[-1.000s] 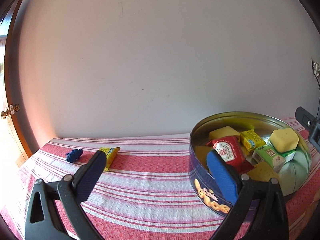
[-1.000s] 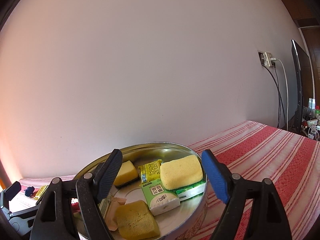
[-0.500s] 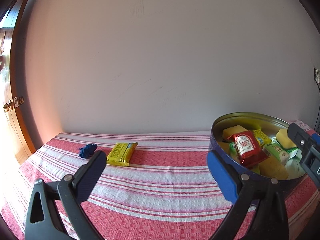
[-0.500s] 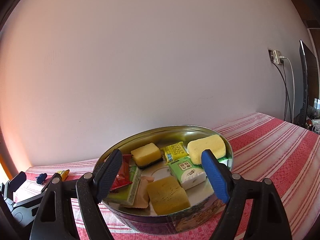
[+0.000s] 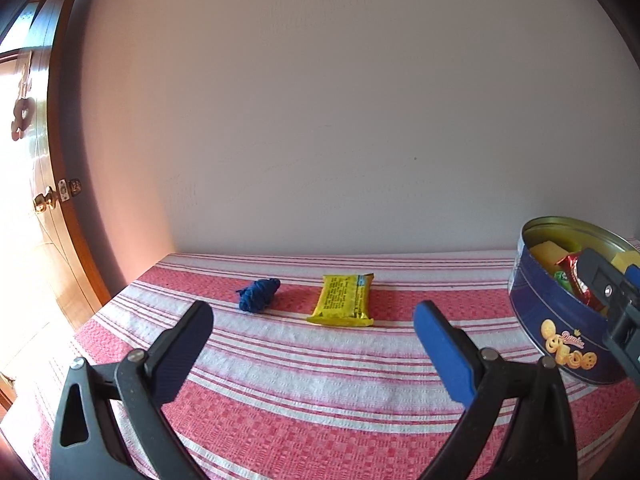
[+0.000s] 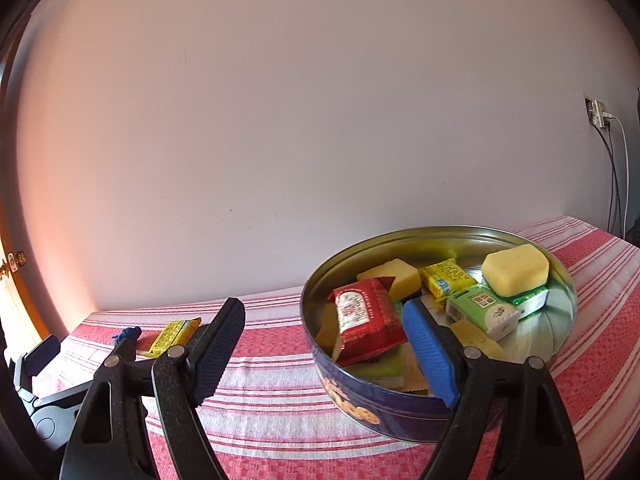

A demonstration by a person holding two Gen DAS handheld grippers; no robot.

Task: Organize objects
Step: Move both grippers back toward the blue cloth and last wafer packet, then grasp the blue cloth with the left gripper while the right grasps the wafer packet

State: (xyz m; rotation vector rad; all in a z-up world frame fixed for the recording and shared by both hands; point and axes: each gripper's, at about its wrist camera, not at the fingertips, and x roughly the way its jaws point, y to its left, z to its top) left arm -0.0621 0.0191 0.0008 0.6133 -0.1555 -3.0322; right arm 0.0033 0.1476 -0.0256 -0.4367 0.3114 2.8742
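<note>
A yellow snack packet point(image 5: 344, 300) and a small blue yarn bundle point(image 5: 258, 293) lie on the red-and-white striped tablecloth point(image 5: 320, 380), ahead of my left gripper point(image 5: 316, 332), which is open and empty. They also show far left in the right wrist view: the packet point(image 6: 172, 334) and the yarn point(image 6: 128, 334). A round blue cookie tin point(image 6: 400, 404) holds a red packet point(image 6: 366, 322), yellow sponges point(image 6: 514, 268), a green box point(image 6: 482, 312) and a small yellow packet point(image 6: 446, 280). My right gripper point(image 6: 324, 340) is open and empty, at the tin's near left rim.
The tin point(image 5: 560, 328) stands at the right edge of the left wrist view, with the right gripper's finger point(image 5: 608, 284) over it. A plain wall runs behind the table. A wooden door point(image 5: 44, 216) is at the left. A wall socket with cables point(image 6: 600, 114) is at the right.
Both grippers have swung left. The tin has slid toward the right of both views, and the yellow packet and blue yarn now sit centred ahead of the left gripper. Both stay open.
</note>
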